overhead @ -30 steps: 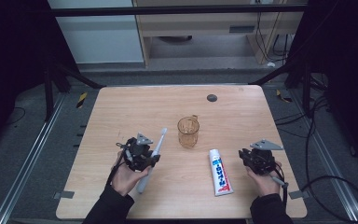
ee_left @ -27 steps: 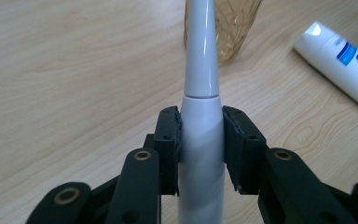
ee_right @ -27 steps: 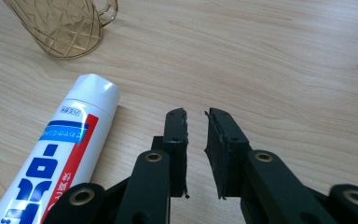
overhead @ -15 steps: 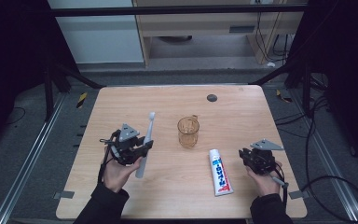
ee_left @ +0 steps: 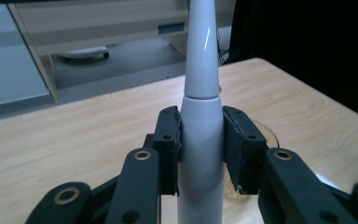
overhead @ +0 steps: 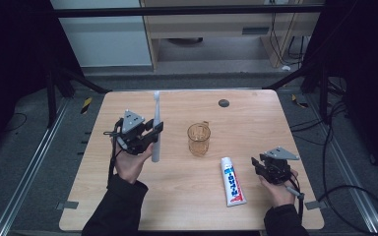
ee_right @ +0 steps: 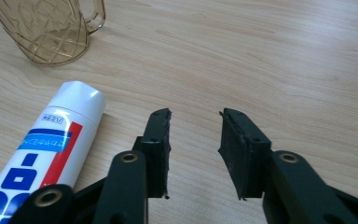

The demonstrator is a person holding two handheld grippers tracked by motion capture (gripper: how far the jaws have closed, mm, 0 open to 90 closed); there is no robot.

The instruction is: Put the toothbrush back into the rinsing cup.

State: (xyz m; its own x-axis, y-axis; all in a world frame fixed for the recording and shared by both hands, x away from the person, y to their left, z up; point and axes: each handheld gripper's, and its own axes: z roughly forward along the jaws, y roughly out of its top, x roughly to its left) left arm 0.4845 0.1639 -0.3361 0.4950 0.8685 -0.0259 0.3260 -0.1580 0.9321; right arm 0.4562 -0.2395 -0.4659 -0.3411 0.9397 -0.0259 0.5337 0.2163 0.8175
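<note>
A white electric toothbrush [overhead: 155, 129] [ee_left: 200, 121] stands nearly upright, lifted off the table, with my left gripper [overhead: 150, 133] [ee_left: 200, 140] shut on its handle at the left of the table. An amber plastic cup [overhead: 198, 139] [ee_right: 51, 28] sits at the table's middle, to the right of the brush. A white toothpaste tube [overhead: 232, 181] [ee_right: 46, 144] lies flat at the front right. Just right of the tube, my right gripper [overhead: 257, 165] [ee_right: 195, 140] is low over the wood; its jaws have just been opening, with nothing between them.
A small dark round object [overhead: 223, 103] lies near the table's [overhead: 177, 206] far edge. Black frame bars and cables surround the table, and a wooden shelf unit [overhead: 216, 29] stands beyond it.
My left gripper has risen with the toothbrush and tilted it from slanting to nearly upright. The right gripper stayed where it was.
</note>
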